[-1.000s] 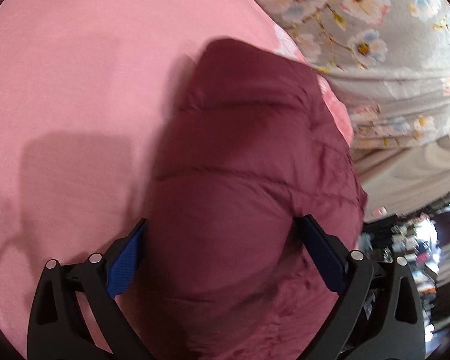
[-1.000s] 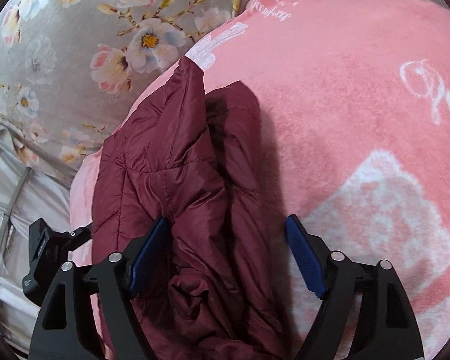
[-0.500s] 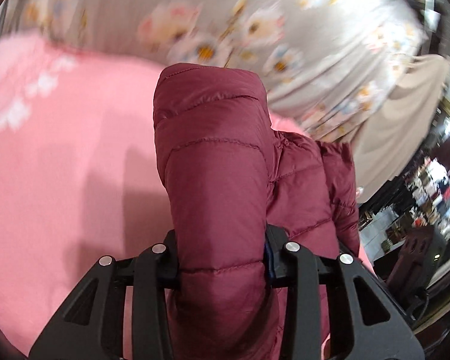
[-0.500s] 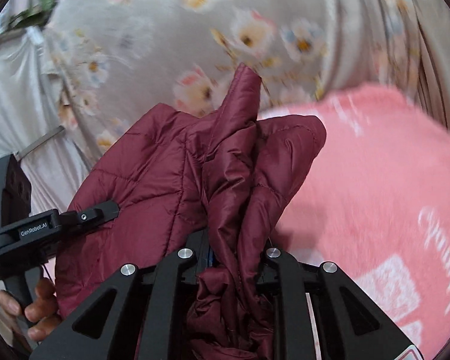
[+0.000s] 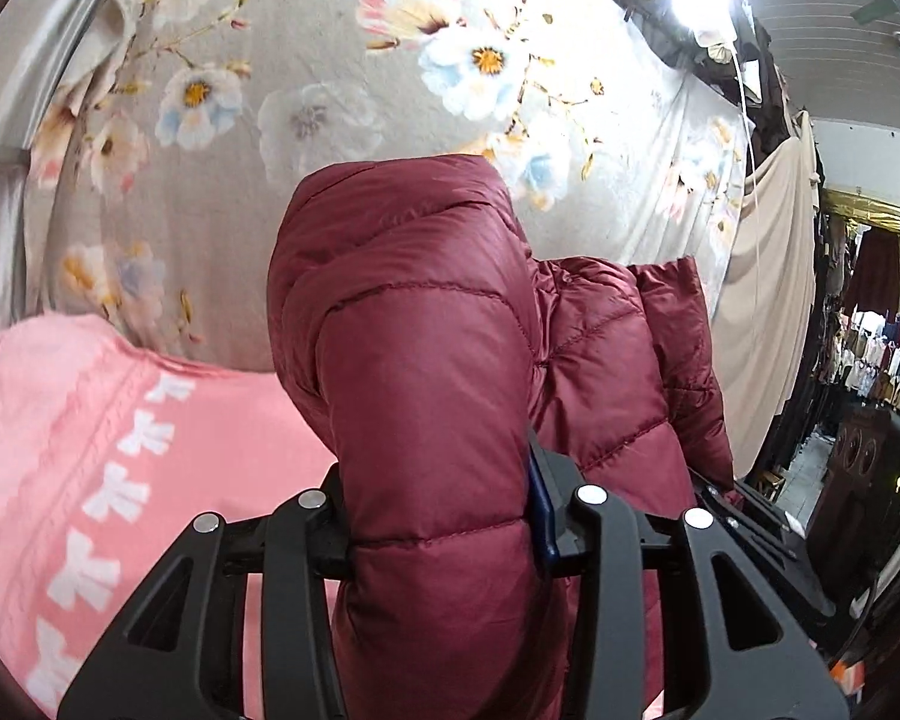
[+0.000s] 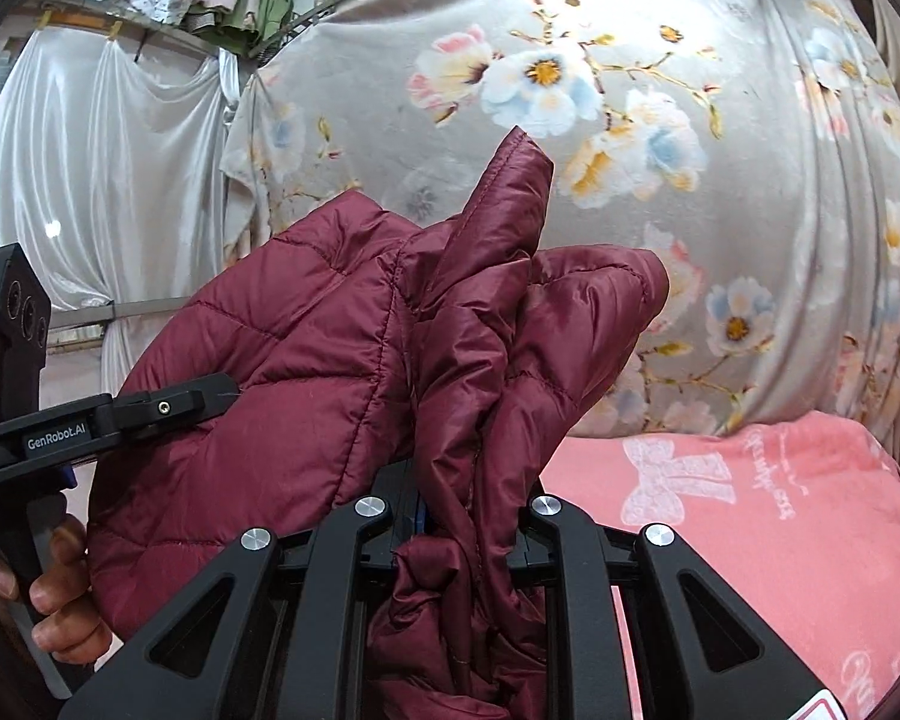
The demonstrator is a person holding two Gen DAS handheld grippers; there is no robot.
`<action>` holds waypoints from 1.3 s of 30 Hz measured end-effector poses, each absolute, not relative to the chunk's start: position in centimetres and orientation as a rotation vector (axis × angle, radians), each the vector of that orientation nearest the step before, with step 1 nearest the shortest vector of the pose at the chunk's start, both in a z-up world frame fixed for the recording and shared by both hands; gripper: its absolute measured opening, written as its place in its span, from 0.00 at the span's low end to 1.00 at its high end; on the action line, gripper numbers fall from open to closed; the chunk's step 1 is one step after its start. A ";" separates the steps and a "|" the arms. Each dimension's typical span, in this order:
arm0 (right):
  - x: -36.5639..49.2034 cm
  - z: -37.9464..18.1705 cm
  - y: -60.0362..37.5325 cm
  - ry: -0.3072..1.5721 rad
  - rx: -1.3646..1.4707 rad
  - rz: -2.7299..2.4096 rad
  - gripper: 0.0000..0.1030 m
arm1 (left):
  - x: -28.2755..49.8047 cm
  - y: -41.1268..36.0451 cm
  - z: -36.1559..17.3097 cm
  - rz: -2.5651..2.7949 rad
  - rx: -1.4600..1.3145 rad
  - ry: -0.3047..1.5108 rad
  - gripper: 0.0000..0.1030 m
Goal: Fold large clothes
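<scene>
**Maroon puffer jacket held off the bed — slipping is the main worry**

The maroon puffer jacket [image 5: 438, 372] is hanging in the air in front of the floral sheet [image 5: 330, 90], raised above the pink blanket [image 5: 90, 432], and I am gripping it from both ends. My left gripper [image 5: 441, 519] is closing hard on a thick quilted roll, jaws squeezed in against the padding. My right gripper [image 6: 465, 516] is pinching a bunched wad of thinner, shiny fabric, jaws nearly together.

I am judging the right grip as the weaker one: the cloth there is slick and crumpled, so a quick swing could be pulling it free. The left jaws are biting puffy filling, which I expect is compressing and could be creeping out. With both grippers sitting close together, most of the jacket is dangling unseen below, so I am risking laying it down twisted or folded crookedly.
</scene>
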State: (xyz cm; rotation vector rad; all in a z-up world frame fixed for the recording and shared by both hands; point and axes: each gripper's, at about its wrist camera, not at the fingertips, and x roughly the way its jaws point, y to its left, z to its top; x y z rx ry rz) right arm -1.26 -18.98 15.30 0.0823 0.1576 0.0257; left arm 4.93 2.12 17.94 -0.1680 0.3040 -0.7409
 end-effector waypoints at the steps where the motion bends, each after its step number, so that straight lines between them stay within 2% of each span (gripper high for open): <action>1: -0.4 15.3 -18.6 0.161 0.077 0.029 0.16 | 5.9 2.7 17.8 -0.737 -0.174 0.307 0.38; 9: 6.2 12.1 -17.4 0.241 0.081 0.024 0.16 | 12.9 2.7 14.6 -0.734 -0.168 0.348 0.38; 17: 12.9 5.7 -18.9 0.385 0.130 -0.019 0.16 | 21.1 0.8 6.7 -0.726 -0.189 0.484 0.38; 29: 20.2 -5.0 -20.6 0.588 0.167 -0.056 0.16 | 28.1 -1.7 -3.5 -0.639 -0.140 0.645 0.40; 31: 20.9 -6.1 -20.6 0.606 0.170 -0.063 0.18 | 28.9 -1.4 -4.7 -0.602 -0.137 0.658 0.44; 33: 21.6 -6.7 -20.5 0.629 0.169 -0.061 0.27 | 29.4 -0.7 -5.7 -0.565 -0.154 0.673 0.53; 36: 21.6 -6.7 -20.6 0.650 0.170 -0.070 0.35 | 29.6 0.1 -6.3 -0.477 -0.156 0.709 0.66; 37: 21.2 -6.3 -20.6 0.657 0.166 -0.080 0.37 | 29.4 0.3 -6.1 -0.455 -0.151 0.715 0.67; 39: 19.5 -5.2 -21.2 0.650 0.169 -0.105 0.49 | 27.9 1.4 -4.7 -0.405 -0.134 0.709 0.68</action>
